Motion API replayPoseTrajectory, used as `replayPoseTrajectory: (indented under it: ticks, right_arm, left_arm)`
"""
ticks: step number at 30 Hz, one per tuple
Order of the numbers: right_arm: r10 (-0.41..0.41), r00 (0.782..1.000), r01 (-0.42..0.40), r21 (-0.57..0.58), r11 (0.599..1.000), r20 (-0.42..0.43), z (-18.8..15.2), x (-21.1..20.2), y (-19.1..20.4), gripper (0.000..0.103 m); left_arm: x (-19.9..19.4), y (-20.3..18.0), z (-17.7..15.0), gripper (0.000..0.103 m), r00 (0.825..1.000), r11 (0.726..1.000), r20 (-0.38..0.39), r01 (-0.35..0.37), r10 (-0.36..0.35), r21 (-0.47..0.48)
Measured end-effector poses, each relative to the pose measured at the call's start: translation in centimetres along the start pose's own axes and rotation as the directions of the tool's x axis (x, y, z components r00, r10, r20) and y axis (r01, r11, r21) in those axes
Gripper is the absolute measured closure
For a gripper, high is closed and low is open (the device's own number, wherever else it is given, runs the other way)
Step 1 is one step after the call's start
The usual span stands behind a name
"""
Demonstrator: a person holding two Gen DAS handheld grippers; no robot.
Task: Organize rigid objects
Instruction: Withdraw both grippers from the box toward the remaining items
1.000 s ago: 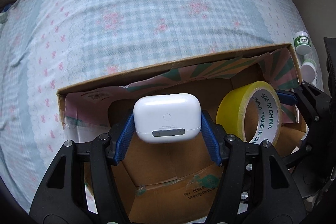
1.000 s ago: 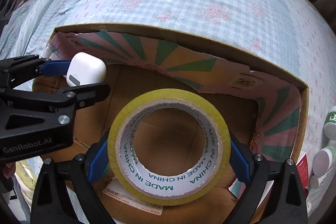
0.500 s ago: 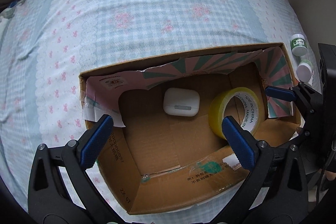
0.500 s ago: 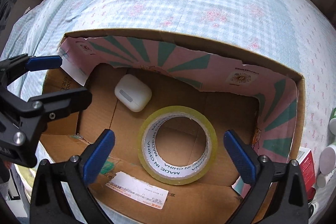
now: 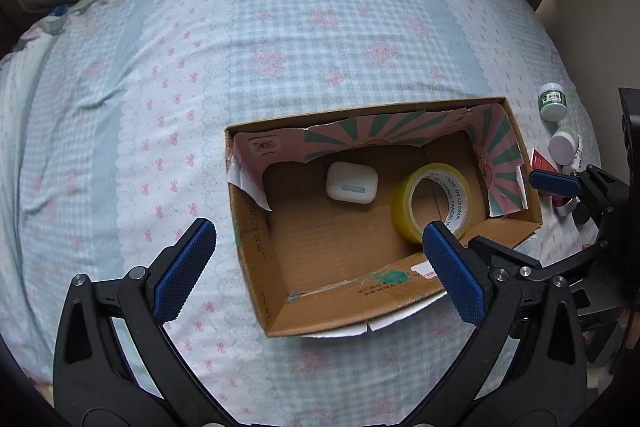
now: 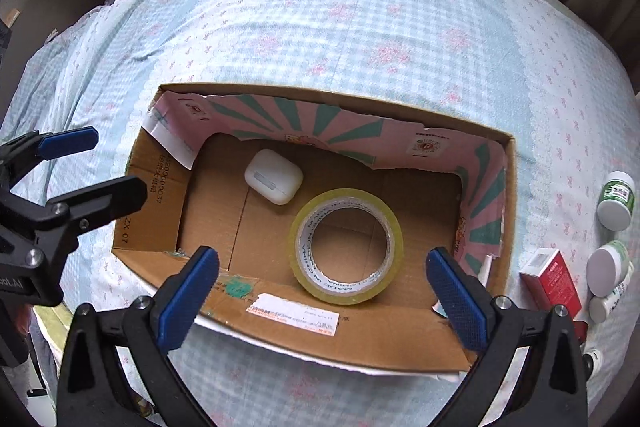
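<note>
Earbud case (image 5: 351,182) and tape roll (image 5: 431,202) are seen lying inside an open cardboard box (image 5: 256,259) that sits on a bed (image 5: 280,39) covered with a pale blue checked sheet printed with pink bows. The white earbud case rests on the box floor toward the far wall. The yellow tape roll lies just beside it, nearer the box's right end, printed with "MADE IN CHINA" on its inner core. The two are close but a touch between them cannot be confirmed.

The left tool (image 5: 318,261) is held above the near left part of the box, its blue-padded jaws spread wide and gripping nothing. The right tool (image 6: 322,289) is held above the near edge of the box, over the tape roll, its jaws likewise spread wide and empty.

On the sheet to the right of the box, a red carton (image 6: 554,283) and several small white bottles with green labels (image 6: 617,199) are grouped together, outside the box.
</note>
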State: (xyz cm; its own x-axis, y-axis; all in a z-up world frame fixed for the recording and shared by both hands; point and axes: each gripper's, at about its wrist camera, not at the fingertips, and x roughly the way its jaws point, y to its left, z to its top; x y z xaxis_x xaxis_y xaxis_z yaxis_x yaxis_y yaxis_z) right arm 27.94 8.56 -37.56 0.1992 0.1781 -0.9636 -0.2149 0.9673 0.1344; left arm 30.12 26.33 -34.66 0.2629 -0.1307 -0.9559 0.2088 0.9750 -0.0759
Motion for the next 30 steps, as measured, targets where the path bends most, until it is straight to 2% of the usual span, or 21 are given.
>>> replayPoseTrajectory:
  ticks: [5,11,16,19,22,26,30]
  right_arm:
    - [-0.015,1.000,0.015,0.034,0.999,-0.004,-1.4,-4.4,0.0,0.000]
    - [-0.022,0.998,0.015,0.126,0.992,0.051,-4.5,-11.1,-1.0,0.000]
    - [-0.099,0.988,0.075,0.191,0.979,0.120,-7.1,-16.8,-2.6,0.000]
    - [-0.161,0.975,0.121,0.238,0.964,0.154,-8.6,-19.6,-4.5,0.000]
    - [-0.186,0.968,0.130,0.298,0.946,0.168,-10.1,-21.9,-7.5,0.000]
    - [-0.236,0.953,0.158,0.355,0.922,0.190,-12.1,-24.5,-11.9,0.000]
    - [-0.248,0.952,0.165,0.379,0.911,0.182,-14.1,-25.6,-16.9,0.000]
  left_arm:
    - [-4.6,-0.5,-1.4,0.000,0.999,1.000,0.043,-0.009,0.010,-0.012]
    - [-10.7,-2.7,-2.5,0.000,0.992,1.000,0.124,-0.006,0.005,0.002]
    - [-14.8,-6.2,-2.6,0.000,0.981,0.999,0.196,0.002,-0.008,0.033]
    - [-16.4,-8.7,-2.5,0.000,0.974,0.998,0.226,-0.006,-0.008,0.064]
    - [-17.4,-11.7,-2.3,0.000,0.968,0.996,0.250,-0.018,-0.005,0.088]
    - [-18.1,-16.1,-2.0,0.000,0.963,0.995,0.266,0.011,-0.038,0.101]
    - [-17.6,-21.5,-2.0,0.000,0.962,0.996,0.274,-0.035,0.012,0.080]
